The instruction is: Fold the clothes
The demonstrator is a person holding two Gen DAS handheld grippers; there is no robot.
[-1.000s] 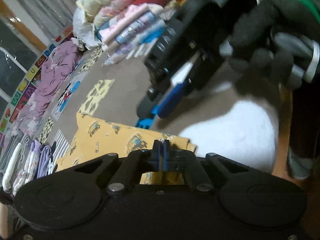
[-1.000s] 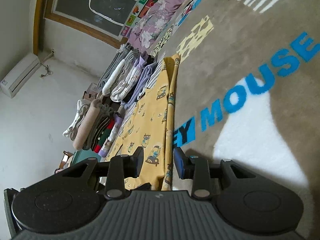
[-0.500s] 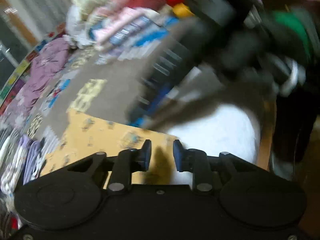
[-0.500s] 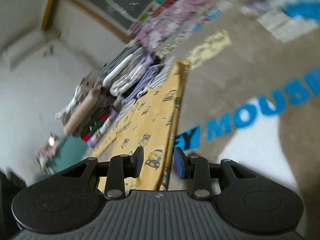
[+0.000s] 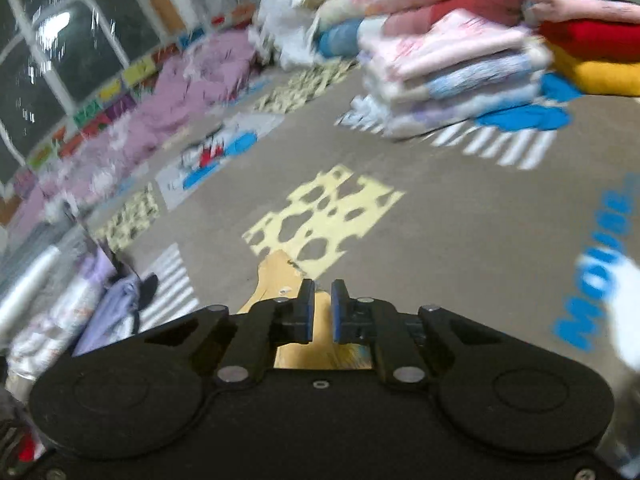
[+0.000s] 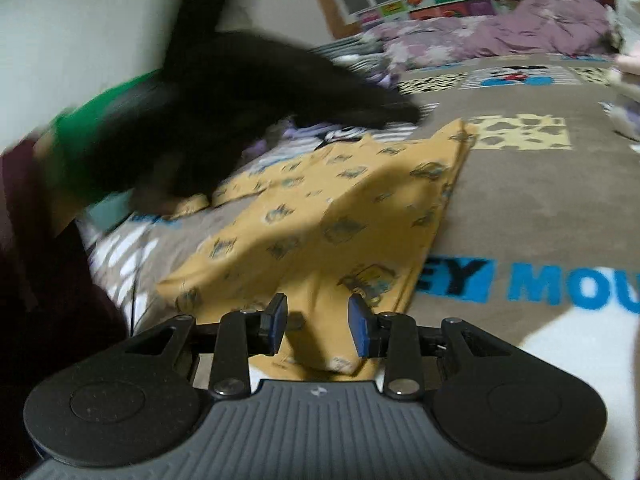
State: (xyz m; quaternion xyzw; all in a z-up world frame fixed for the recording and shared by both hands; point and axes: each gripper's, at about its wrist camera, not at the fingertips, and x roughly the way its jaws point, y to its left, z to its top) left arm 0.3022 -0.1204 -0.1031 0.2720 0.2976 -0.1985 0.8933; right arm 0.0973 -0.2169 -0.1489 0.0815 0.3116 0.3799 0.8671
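Lengthwise, yellow garment [image 6: 340, 208] runs toward window.

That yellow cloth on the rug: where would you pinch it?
Probably the yellow cloth at its near edge, where a raised fold sits between the open fingers of the right gripper. Come in low from the near side; elsewhere it lies flatter on the rug.

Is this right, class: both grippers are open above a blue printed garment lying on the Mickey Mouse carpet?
Not quite: the garment is yellow, not blue, as the right wrist view shows. The rest stands: the right gripper and left gripper are open above it, and it lies on the Mickey Mouse carpet.
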